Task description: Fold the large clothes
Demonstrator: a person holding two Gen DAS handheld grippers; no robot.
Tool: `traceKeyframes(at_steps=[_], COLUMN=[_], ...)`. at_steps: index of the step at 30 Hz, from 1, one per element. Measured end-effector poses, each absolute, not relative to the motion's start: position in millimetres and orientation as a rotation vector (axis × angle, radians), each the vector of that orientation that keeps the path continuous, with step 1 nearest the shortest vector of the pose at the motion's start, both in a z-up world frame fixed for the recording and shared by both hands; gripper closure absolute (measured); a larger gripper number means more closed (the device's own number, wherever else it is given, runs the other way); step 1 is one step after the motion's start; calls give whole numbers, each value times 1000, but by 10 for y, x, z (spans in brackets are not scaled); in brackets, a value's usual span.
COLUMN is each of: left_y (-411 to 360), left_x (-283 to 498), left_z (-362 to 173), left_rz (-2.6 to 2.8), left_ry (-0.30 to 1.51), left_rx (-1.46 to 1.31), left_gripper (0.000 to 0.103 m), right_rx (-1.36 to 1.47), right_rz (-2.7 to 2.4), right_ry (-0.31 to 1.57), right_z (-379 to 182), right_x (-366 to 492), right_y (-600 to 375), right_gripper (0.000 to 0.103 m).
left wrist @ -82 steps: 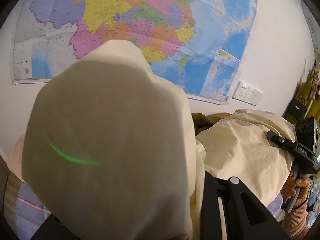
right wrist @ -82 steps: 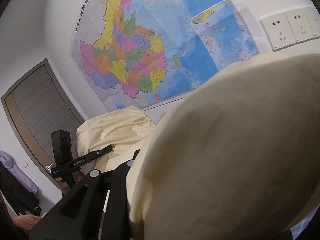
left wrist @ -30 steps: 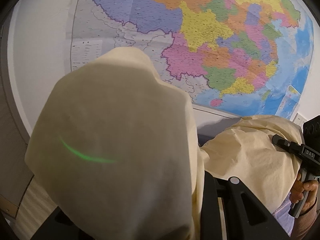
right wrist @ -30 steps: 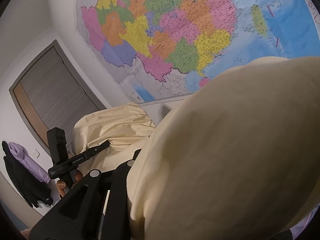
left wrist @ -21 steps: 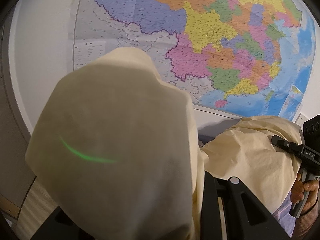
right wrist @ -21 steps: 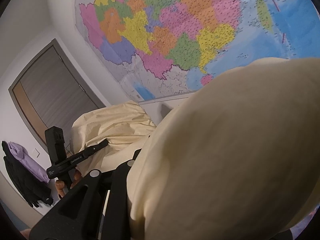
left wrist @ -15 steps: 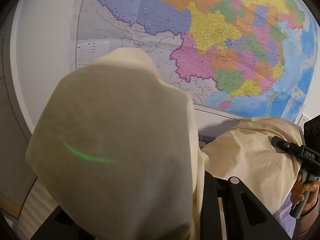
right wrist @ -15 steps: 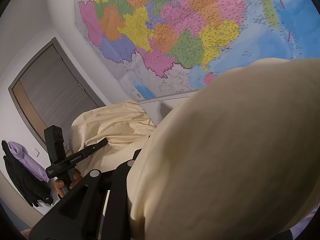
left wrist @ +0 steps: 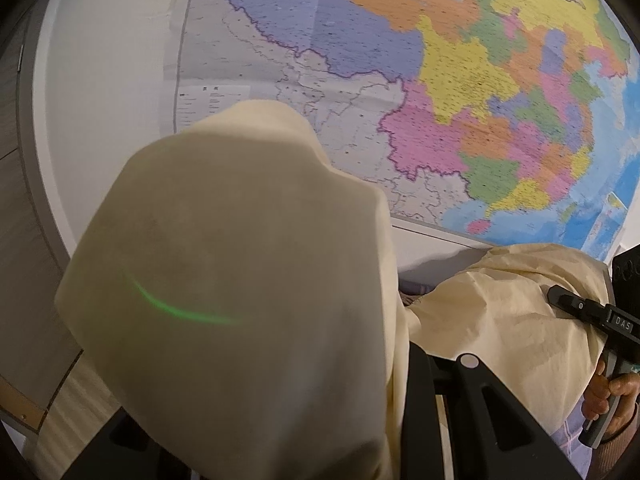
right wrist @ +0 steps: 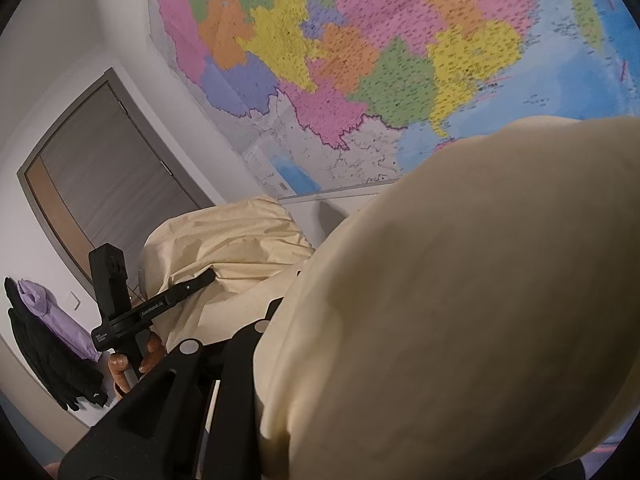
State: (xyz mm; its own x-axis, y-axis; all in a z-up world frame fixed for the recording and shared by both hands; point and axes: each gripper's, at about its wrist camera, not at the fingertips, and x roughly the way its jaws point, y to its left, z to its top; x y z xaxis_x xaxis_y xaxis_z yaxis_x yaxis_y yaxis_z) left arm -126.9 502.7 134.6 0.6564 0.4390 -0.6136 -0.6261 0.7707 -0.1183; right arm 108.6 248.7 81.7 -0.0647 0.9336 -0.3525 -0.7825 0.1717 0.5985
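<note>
Between both jaws, cream garment (left wrist: 248, 280)

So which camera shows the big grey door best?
The right wrist view. There the grey door stands nearly whole in its frame, left of the map, above the left claw, which is wrapped in cream cloth. The left wrist view catches only a thin grey strip at its left edge.

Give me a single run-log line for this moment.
phase: garment lifted | left gripper: shut on cream garment | right gripper: shut on cream garment | backdrop: wall map
</note>
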Motion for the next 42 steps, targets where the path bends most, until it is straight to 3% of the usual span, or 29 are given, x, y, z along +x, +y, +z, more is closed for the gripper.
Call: traceKeyframes(at_steps=[42], left_y=[5926], left_x=[-1147], left_z=[1161], left_rz=[738], left_ry=[591], left_rx=[-389], left_gripper=[79], right_rx=[187], right_rz=[1422], right_ry=[789], right_z=[865], right_x=[891], right_y=[2536], right_gripper=[87])
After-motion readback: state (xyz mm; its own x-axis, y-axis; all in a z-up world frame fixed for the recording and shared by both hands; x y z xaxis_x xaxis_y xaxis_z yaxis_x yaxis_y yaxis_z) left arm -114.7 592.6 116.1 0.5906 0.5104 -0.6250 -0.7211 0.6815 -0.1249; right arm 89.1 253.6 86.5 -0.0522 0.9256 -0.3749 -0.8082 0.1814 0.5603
